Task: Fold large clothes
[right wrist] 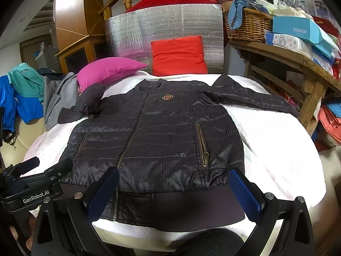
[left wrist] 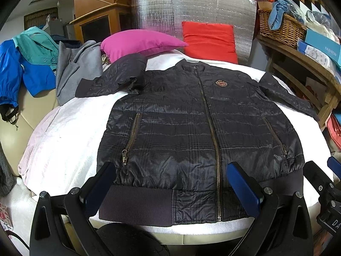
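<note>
A: As the dark jacket (left wrist: 191, 128) lies face up on the white sheet (left wrist: 64, 140), which way does it run?

B: Collar far, hem near, zip lengthwise. Left gripper (left wrist: 177, 189) hangs over the hem's left half, right gripper (right wrist: 177, 194) over its right half; both have fingers spread apart, holding nothing.

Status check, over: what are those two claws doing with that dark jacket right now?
Left gripper open, right gripper open, both at the hem. Jacket flat, zipped, unfolded. One sleeve bunched near pink pillow.
</note>
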The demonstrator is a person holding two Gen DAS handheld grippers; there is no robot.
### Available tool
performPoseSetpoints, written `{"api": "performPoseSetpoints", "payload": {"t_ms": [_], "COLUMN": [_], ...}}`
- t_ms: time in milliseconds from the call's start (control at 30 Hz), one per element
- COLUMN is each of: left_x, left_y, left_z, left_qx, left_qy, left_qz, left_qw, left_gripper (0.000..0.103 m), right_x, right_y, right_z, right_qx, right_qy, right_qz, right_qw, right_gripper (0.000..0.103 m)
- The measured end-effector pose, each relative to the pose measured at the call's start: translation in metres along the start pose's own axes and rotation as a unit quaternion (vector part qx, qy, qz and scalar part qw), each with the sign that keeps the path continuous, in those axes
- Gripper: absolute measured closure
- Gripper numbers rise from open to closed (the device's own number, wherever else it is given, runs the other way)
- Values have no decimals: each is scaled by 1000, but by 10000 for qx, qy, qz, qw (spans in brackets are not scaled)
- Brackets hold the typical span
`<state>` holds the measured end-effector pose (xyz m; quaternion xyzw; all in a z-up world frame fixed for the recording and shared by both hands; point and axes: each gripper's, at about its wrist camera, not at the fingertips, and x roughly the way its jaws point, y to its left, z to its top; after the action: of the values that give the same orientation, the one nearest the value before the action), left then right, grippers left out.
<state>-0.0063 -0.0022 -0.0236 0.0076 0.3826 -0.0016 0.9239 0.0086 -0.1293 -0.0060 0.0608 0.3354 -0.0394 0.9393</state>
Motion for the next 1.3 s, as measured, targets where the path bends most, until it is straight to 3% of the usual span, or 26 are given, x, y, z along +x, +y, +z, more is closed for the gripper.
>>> {"api": "performPoseSetpoints", "payload": {"t_ms": [533,733,833,967,1000,1033,1067,1133,1200,1300], "left_x": [26,52,70,99,109,116,126,142,161,179], "left_y": [-8,-21,-31,-43,-45,-47,-48,-50,-53,-54], "left_z": [2,9,19,43,53,60,69,84,99,107], "left_qx": [75,241,371,433,426,392,324,201,118,42], "left_qy": [279,436,475,420,369,326,277,188,104,12], "left_qz": [-33,-130,-167,-227,-222,-225,-256,-308,-354,-371], "left_qw": [9996,9987,9980,9979,9982,9984,9988,9991,9993,9993], "left_gripper": [0,0,0,0,0,0,0,0,0,0], "right_x": [21,28,43,80,96,105,125,156,186,224], "right_y": [-25,-100,-155,-248,-282,-298,-330,-370,-400,-430], "right_z": [-2,19,36,57,62,64,67,70,77,93], "right_qx": [168,1059,1702,2915,3421,3673,4173,4801,5148,5394], "right_qy": [199,-49,-66,-74,-107,-108,-96,-65,-2,1], "right_qz": [26,225,361,445,512,566,707,783,795,718], "right_qw": [9997,9941,9847,9555,9382,9283,9060,8737,8536,8390], "right_gripper": [0,0,0,3,6,10,12,28,34,34]}}
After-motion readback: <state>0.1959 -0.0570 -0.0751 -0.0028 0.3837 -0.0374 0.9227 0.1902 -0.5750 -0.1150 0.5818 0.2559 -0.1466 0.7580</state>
